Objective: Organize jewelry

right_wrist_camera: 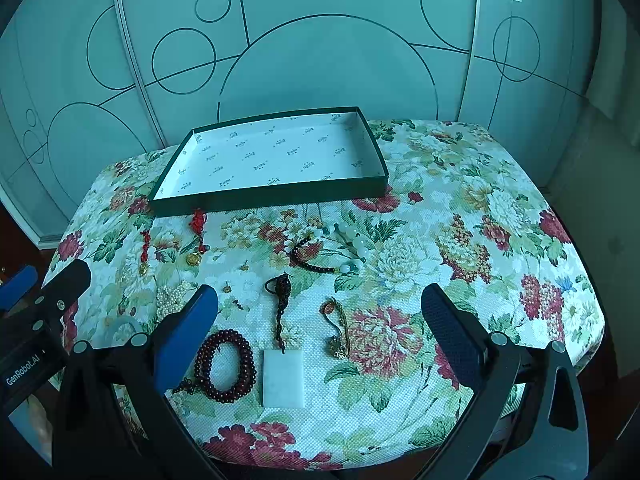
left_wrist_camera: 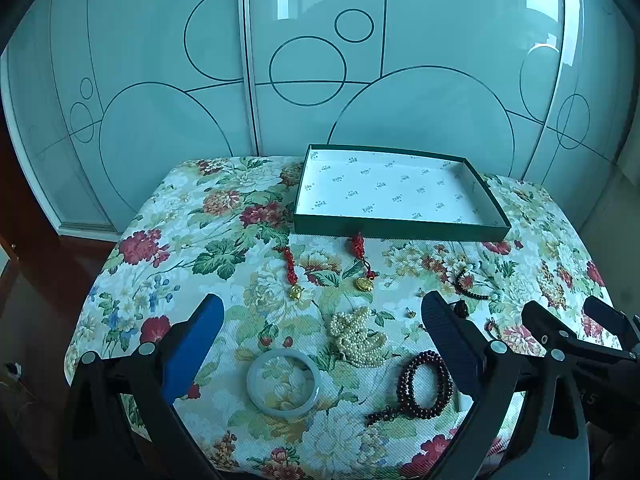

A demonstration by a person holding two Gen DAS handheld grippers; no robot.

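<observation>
Both grippers released, left gripper (left_wrist_camera: pixel 322 312) and right gripper (right_wrist_camera: pixel 320 300) hovering over desk (right_wrist_camera: pixel 500 208). Jewelry lies in front of empty green tray (right_wrist_camera: pixel 272 196); pale bangle (left_wrist_camera: pixel 284 383) nearest camera.

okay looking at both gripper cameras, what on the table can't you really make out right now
- Jade bangle, right wrist view: mostly hidden behind the left gripper.
- White slab pendant, left wrist view: only a corner shows past the left gripper's finger.
- Small gold bits, right wrist view: too small to identify.
- Table's near edge: cut off by both frames.

Cool teal daylight, fisheye-bent edges
</observation>
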